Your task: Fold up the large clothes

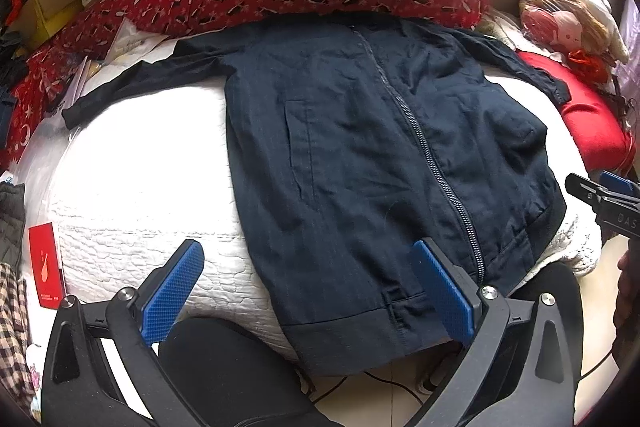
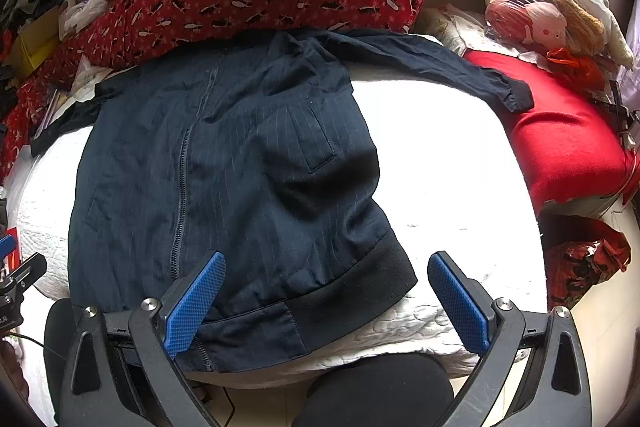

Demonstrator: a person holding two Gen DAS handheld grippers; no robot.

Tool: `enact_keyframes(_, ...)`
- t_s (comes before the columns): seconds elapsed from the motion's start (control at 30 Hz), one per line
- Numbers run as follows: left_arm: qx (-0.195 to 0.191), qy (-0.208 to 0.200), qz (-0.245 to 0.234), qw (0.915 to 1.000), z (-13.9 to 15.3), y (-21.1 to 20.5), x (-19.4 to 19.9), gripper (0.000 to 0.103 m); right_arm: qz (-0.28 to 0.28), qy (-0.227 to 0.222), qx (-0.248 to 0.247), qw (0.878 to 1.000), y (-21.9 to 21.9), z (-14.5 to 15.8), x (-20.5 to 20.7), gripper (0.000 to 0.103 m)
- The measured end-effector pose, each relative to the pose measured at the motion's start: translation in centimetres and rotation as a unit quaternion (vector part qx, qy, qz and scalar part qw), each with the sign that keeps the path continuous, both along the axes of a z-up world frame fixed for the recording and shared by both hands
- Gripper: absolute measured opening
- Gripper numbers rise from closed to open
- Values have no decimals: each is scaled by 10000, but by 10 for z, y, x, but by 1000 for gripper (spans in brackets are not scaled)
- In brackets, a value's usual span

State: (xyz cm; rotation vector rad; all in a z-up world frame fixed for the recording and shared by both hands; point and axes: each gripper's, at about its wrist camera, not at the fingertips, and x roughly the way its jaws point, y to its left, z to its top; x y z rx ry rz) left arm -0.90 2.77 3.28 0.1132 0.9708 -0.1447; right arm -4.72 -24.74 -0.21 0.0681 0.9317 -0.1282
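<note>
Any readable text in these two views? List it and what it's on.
"DAS": raised letters on the right tool's body, seen in the left wrist view; cut off at the frame edge.
Red card: a small line of print near its bottom edge, too small to read.
Papers beside the jacket: faint marks, blurred.
Left tool in the right wrist view: letters at the frame edge, unreadable.

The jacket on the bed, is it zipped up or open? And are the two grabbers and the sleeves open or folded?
jacket: spread flat, front up, not folded yet
zipper: closed along the front
left sleeve: stretched out sideways
right sleeve: stretched out, cuff on the red cushion
left gripper: open, holding nothing
right gripper: open, holding nothing
</note>
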Motion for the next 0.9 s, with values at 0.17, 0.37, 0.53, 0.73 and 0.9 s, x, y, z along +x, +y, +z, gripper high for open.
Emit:
enact_keyframes(0.17, 19, 28, 51, 10000, 0, -5, -5, 103, 11, -39, -14, 10000, -1, 1, 0, 101)
enact_keyframes(0.37, -7, 39, 110, 9999, -1, -9, -8, 103, 51, -174, -179, 9997, 1, 4, -3, 101)
enact_keyframes(0.53, -1, 29, 97, 9999, -1, -12, -10, 103, 18, -333, -169, 9993, -1, 10, -5, 101)
enact_keyframes(0.73, -1, 29, 67, 10000, 0, -17, -11, 103, 15, -388, -212, 9990, -3, 12, -7, 101)
enact_keyframes(0.9, 21, 35, 58, 10000, -1, -21, -10, 103, 9, -404, -210, 9990, -3, 10, -9, 101)
